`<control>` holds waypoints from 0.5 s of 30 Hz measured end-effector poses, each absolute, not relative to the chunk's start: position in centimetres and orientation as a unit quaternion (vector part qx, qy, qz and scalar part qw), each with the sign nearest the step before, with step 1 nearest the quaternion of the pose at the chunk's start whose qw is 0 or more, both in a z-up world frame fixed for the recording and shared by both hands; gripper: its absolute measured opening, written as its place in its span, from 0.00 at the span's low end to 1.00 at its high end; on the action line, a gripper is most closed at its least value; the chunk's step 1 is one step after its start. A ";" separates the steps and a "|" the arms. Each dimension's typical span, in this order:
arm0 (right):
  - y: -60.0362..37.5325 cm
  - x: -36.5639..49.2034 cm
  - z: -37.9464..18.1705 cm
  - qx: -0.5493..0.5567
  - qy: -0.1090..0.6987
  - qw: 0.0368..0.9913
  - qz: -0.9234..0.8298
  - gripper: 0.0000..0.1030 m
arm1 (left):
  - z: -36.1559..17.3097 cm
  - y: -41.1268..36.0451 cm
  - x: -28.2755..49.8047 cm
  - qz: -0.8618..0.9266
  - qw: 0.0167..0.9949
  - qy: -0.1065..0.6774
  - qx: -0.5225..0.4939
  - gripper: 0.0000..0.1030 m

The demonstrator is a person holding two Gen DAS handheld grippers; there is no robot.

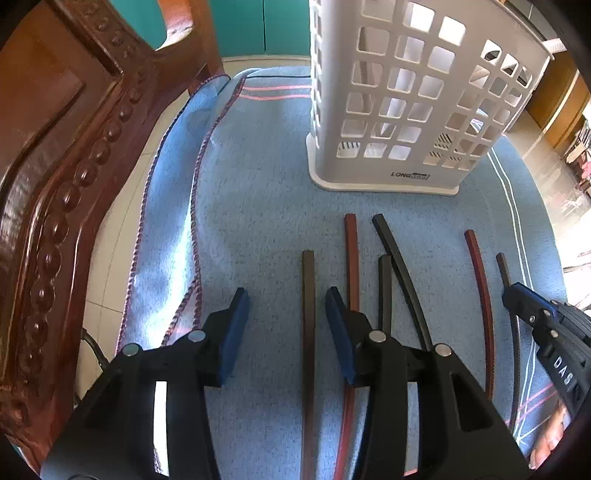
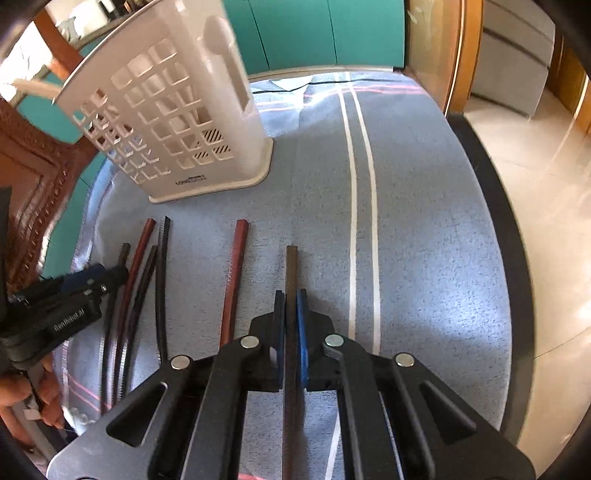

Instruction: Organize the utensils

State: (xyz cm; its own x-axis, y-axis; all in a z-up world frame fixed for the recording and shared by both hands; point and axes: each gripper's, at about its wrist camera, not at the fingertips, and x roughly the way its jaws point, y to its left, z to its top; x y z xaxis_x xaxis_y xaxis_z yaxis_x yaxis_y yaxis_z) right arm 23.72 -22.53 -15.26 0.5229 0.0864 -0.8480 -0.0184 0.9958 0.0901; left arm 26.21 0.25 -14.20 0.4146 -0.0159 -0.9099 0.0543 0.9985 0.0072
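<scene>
Several chopsticks lie side by side on a blue cloth (image 1: 258,206) in front of a white perforated utensil holder (image 1: 413,103). My left gripper (image 1: 288,314) is open above the cloth, with a dark brown chopstick (image 1: 307,332) lying between its pads. A red chopstick (image 1: 352,266) and a black chopstick (image 1: 400,266) lie just to its right. My right gripper (image 2: 291,314) is shut on the rightmost brown chopstick (image 2: 291,273), which shows in the left wrist view (image 1: 504,273). The holder (image 2: 173,110) stands at the upper left in the right wrist view.
A carved wooden chair (image 1: 62,177) stands close on the left. The cloth has white stripes (image 2: 364,206) at its right side. The table's dark edge (image 2: 517,280) and tiled floor (image 2: 554,221) lie to the right. A teal wall (image 2: 325,33) is behind.
</scene>
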 end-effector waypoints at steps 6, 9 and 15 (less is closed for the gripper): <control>-21.0 23.3 -15.4 -0.014 0.478 0.878 0.009 0.07 | -14.1 -0.3 26.6 -0.023 0.844 0.535 0.026 0.40; -21.1 23.5 -15.5 -0.011 0.478 0.878 0.008 0.07 | -14.0 -0.9 26.4 -0.039 0.845 0.533 0.026 0.23; -21.8 23.4 -15.1 0.014 0.463 0.886 0.016 0.06 | -13.3 -1.0 26.0 -0.040 0.854 0.519 0.019 0.07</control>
State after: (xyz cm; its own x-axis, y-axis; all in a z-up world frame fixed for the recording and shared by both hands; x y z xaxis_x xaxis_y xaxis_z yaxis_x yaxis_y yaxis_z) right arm 23.36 -21.77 -15.11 0.5705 0.0410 -0.8203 -0.0152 0.9991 0.0393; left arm 25.99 -0.98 -13.30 0.4581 -0.0483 -0.8876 0.0870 0.9962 -0.0094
